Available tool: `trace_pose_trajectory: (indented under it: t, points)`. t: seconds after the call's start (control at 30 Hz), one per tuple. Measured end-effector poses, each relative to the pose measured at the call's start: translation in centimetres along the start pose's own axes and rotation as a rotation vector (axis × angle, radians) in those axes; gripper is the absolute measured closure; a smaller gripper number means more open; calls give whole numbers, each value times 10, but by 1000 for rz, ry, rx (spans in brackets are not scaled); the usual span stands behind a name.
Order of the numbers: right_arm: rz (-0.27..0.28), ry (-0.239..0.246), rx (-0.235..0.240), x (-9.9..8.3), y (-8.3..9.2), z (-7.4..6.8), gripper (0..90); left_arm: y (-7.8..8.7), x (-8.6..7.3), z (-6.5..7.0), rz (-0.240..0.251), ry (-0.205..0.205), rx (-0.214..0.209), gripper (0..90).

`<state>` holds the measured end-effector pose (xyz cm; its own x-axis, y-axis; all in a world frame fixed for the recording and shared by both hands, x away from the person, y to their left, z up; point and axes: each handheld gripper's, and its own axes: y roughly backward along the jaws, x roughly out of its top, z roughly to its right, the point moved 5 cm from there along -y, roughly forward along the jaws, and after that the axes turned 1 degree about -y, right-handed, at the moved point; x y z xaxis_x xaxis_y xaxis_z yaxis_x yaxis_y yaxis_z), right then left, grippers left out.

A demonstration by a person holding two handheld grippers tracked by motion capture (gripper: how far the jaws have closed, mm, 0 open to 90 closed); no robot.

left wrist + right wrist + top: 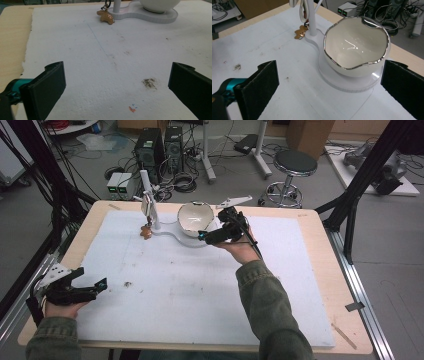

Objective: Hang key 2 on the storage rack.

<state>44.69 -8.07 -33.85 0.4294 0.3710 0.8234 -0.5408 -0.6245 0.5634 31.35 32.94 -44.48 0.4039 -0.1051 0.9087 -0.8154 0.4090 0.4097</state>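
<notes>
A white bowl (195,217) with a silver wavy rim (355,47) sits empty on a white curved stand base (172,236) at the back of the foam mat. A thin white post (148,200) rises from that base, and a small brown gingerbread-shaped charm (145,232) (106,16) (300,32) hangs at its foot. My right gripper (212,234) (329,85) is open just in front of the bowl, nothing between its jaws. My left gripper (92,287) (116,85) is open low over the mat's front left, holding nothing.
A white foam mat (200,285) covers the wooden table (345,285), with a dark smudge (149,83) near the left gripper. Beyond the table stand a stool (294,167), computer towers (150,150) and floor cables. Black frame struts (365,175) rise at the right.
</notes>
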Motion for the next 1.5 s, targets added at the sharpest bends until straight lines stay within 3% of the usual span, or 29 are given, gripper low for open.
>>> trace_pose_trajectory:
  t: [0.23,0.93,1.5]
  points:
    - [2,-35,-14,-17,9,8,4,0,0,0,1,-3,-1,17]
    - [-3,-69,-58,-61,33,20,4,0,0,1,3,2,1,17]
    - [-3,-120,-98,-100,41,28,4,0,1,1,4,5,1,17]
